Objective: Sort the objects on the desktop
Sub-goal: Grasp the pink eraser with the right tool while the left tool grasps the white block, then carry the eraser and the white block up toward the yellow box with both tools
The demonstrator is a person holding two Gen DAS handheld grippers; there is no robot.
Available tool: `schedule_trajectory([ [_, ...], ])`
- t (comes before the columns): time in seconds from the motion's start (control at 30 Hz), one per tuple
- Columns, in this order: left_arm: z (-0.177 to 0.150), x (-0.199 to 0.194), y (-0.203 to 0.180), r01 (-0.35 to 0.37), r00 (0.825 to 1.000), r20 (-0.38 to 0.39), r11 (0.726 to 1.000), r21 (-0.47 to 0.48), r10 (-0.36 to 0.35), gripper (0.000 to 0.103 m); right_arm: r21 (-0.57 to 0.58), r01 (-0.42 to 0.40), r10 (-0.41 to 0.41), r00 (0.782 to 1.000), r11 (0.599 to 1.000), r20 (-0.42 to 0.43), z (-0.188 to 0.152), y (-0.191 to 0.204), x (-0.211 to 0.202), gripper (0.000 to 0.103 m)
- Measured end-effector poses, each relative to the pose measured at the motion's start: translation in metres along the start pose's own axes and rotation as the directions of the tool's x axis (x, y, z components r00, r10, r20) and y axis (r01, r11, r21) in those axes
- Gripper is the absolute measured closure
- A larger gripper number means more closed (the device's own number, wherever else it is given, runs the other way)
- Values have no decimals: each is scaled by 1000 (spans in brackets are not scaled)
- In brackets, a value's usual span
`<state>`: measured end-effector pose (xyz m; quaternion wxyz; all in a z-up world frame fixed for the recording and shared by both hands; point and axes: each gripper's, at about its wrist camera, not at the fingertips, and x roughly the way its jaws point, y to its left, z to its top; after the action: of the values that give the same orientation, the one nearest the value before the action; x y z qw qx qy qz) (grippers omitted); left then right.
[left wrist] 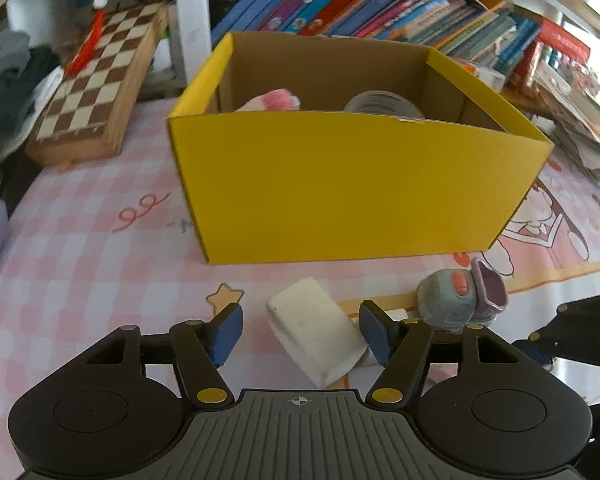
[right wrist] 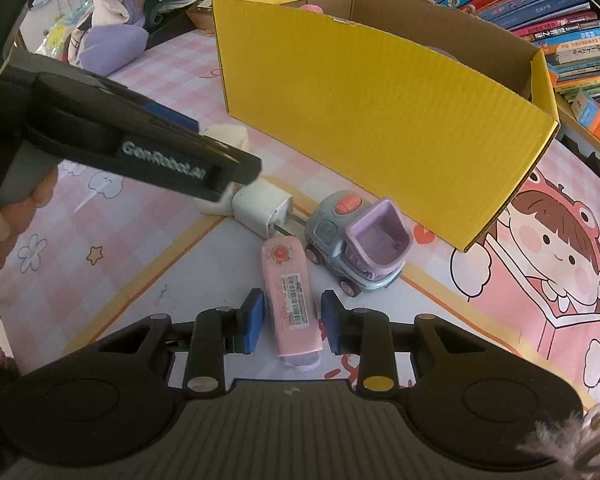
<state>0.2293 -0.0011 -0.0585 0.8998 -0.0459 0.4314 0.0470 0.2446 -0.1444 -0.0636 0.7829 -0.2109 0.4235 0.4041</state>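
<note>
A yellow cardboard box (left wrist: 340,184) stands on the table and holds a pink-white soft item (left wrist: 276,100) and a roll of tape (left wrist: 384,106). My left gripper (left wrist: 300,332) is open, its jaws on either side of a white block (left wrist: 316,336) lying before the box. My right gripper (right wrist: 292,322) is open around a pink stick-shaped case (right wrist: 292,300), not clamped on it. A grey-purple toy truck (right wrist: 356,248) and a white charger plug (right wrist: 260,208) lie beside the case. The truck also shows in the left wrist view (left wrist: 456,298). The left gripper's body (right wrist: 132,144) hides most of the white block in the right wrist view.
A pink checked tablecloth (left wrist: 80,260) covers the table. A wooden chessboard (left wrist: 96,88) leans at the back left. Rows of books (left wrist: 380,4) fill the shelf behind the box. Clothes and a purple cushion (right wrist: 108,48) lie at the left edge.
</note>
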Motion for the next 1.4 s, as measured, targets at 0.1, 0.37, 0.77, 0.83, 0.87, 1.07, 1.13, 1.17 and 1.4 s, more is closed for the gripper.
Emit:
schedule_trajectory([
  [0.1,-2,-5,0,-2,1000,5,1000,20,2,64,9,-3,3,1000,1000,0,-2,-2,-2,77],
  [0.37,-6,-9,-11,-15,1000,-8,995,96,16,72,2,-1,1,1000,1000,0,-3,-1,-2,77],
  [0.77,-7,2,-8,28,999,-20,997,72,-26,76,-2,0,0,1000,1000,1,-2,-1,-2,79],
  [0.83,-7,-2,-7,43,999,-24,997,69,-42,79,10,1,-1,1000,1000,-1,-2,0,-2,79],
  [0.87,-8,-4,-6,51,998,-26,996,67,-49,79,18,5,-5,1000,1000,0,-2,1,-3,79],
  [1.07,-15,-22,-2,65,998,-6,995,72,-65,81,59,30,-31,999,998,14,-5,3,-14,79],
  [1.13,-16,-28,1,65,998,4,995,70,-66,81,74,38,-40,999,997,15,-6,4,-17,79],
  [1.17,-16,-31,2,65,998,8,995,69,-66,81,82,43,-44,999,996,15,-7,4,-18,79],
  [1.4,-24,-49,10,82,996,36,994,78,-85,82,105,63,-65,998,992,15,-10,16,-27,79],
])
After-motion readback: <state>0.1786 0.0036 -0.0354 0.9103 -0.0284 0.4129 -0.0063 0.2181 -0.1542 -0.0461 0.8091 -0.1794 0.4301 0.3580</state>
